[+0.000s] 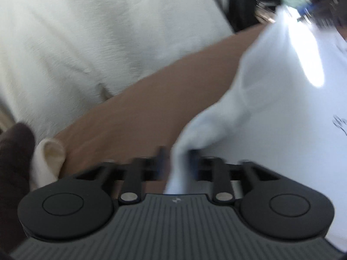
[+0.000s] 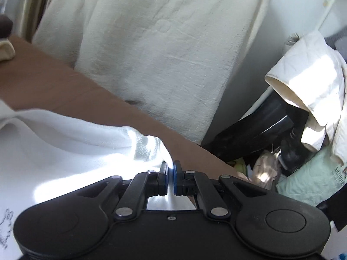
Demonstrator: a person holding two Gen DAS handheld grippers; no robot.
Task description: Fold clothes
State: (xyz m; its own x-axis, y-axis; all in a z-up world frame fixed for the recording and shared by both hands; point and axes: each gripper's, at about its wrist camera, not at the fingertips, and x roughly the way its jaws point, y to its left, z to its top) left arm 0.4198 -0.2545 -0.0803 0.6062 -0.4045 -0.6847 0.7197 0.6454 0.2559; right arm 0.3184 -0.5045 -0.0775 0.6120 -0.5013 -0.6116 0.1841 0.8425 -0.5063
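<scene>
White garment front and centre, spread over a brown tabletop, and both grippers are on it. Over on the right wrist view, the right gripper has its blue-padded fingers pressed together, pinching a bunched edge of the white cloth between them; a strip of fabric runs straight down through the pinch. A small line drawing of a rabbit shows on the cloth at the lower left of that view.

Switch to the left wrist view, blurred, and the left gripper sits with its jaws spread apart, a fold of the same white garment hanging down between them. Whether the pads actually press on that fold, I cannot tell through the blur. Brown tabletop shows to the left of the cloth.

Behind the tabletop lies a cream blanket, broad and wrinkled. Off to the right in the right wrist view there's a heap: a quilted cream piece draped over something black, and a pale green item beneath it.
</scene>
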